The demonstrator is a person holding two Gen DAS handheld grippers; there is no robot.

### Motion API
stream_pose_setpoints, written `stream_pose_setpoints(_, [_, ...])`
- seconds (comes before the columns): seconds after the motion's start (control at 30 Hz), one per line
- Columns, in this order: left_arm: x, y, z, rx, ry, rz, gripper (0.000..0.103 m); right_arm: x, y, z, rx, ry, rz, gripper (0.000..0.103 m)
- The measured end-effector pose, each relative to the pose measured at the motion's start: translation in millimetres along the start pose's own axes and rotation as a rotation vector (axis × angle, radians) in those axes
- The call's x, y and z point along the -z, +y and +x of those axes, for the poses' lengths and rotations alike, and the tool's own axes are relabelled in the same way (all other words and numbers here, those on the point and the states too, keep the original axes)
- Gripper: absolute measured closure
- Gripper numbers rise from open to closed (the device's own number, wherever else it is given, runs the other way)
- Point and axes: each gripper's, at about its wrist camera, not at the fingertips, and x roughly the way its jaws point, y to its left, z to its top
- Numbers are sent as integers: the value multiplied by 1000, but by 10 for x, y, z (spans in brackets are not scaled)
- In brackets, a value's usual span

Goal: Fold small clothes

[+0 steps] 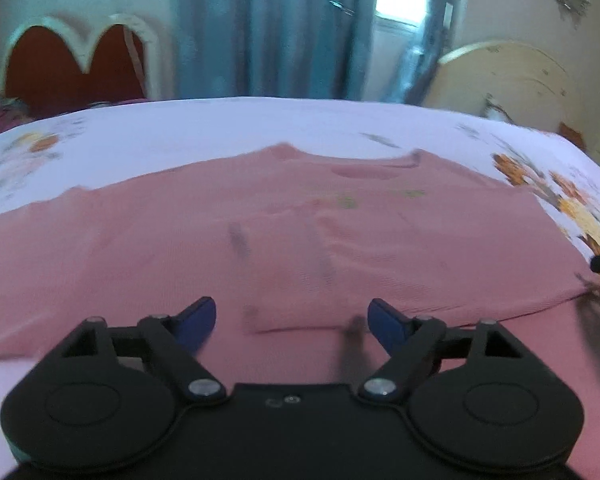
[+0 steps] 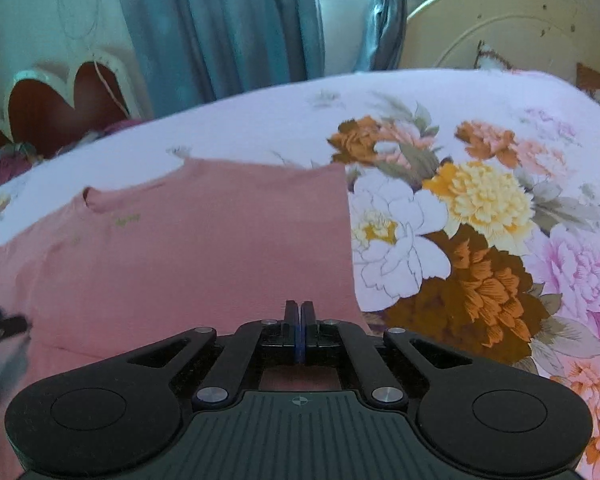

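A small pink shirt (image 1: 204, 220) lies flat on the floral bedsheet (image 1: 228, 128), neckline toward the far side, with a folded flap (image 1: 296, 312) near its front edge. My left gripper (image 1: 291, 320) is open, its blue-padded fingers (image 1: 198, 316) hovering over the shirt's near part. In the right wrist view the same shirt (image 2: 204, 248) spreads to the left. My right gripper (image 2: 299, 314) is shut over the shirt's near right corner; whether cloth is pinched between its fingers is hidden. The left view is motion-blurred.
The bedsheet (image 2: 480, 220) with large printed flowers extends to the right. A cream headboard (image 2: 512, 28) stands at the far right, blue curtains (image 2: 228, 28) and a window behind, a red and white scalloped headboard (image 2: 64, 100) at the far left.
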Motion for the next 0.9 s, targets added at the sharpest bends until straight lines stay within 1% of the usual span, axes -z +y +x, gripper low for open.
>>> stream_pose_setpoints(0.03, [17,108,-55,-15,-3,-20,22,36,25,-40,25,-11,-3,65])
stream_pose_setpoints(0.07, [40,226,-115,-37,-12,-42,23,54,61,-68,48,-33,-12,36])
stream_pose_setpoints(0.1, [77,392,-197,-67,-27,-73,25,76,87,-119,47,-72,-21,12])
stream_pose_setpoints(0.13, [105,539,-263,-93,-37,-103,28,87,105,-154,13,-87,-23,13])
stream_pose_setpoints(0.17, [143,727,-337,-126,-45,-143,30,83,135,-156,-6,-78,-19,14])
stream_pose_setpoints(0.2, [186,934,-407,-159,-51,-192,32,79,172,-141,-17,-66,-16,23])
stream_pose_setpoints(0.23, [237,1197,-477,-190,-55,-259,37,70,201,-117,-24,-55,-11,36])
stream_pose_setpoints(0.3, [349,1681,-585,-236,-43,-385,48,60,242,-38,-45,-26,26,44])
stream_pose_setpoints(0.33, [410,1947,-650,-267,-41,-458,55,57,267,8,-55,-7,51,44])
stream_pose_setpoints(0.4, [518,2423,-808,-307,-78,-583,56,58,353,61,-62,13,63,44])
stream_pose_setpoints(0.47, [608,2852,-945,-341,-125,-692,56,65,496,93,-71,15,42,44])
stream_pose_setpoints(0.5, [645,3050,-972,-338,-150,-743,56,64,565,115,-75,17,28,44])
stream_pose_setpoints(0.53, [680,3265,-991,-319,-181,-799,57,66,651,122,-79,17,15,44])
stream_pose_setpoints(0.6, [706,3534,-989,-288,-233,-890,57,57,772,140,-83,18,2,44])
stream_pose_setpoints(0.63, [716,3673,-988,-292,-254,-932,57,50,832,149,-83,17,-1,44])
stream_pose_setpoints(0.7, [759,3871,-975,-305,-299,-1006,57,34,915,163,-81,18,-5,44])
stream_pose_setpoints(0.73, [811,3975,-977,-293,-329,-1051,58,23,950,166,-80,19,-7,44])
stream_pose_setpoints(0.8, [892,4136,-958,-241,-380,-1133,59,8,1007,164,-76,17,-15,44])
stream_pose_setpoints(0.83, [912,4170,-941,-207,-400,-1165,71,-2,1023,175,-73,17,-19,44])
stream_pose_setpoints(0.87, [928,4218,-943,-161,-415,-1183,92,-8,1032,177,-70,17,-21,44])
stream_pose_setpoints(0.9, [945,4214,-978,-124,-463,-1187,91,-14,1031,180,-68,17,-22,44])
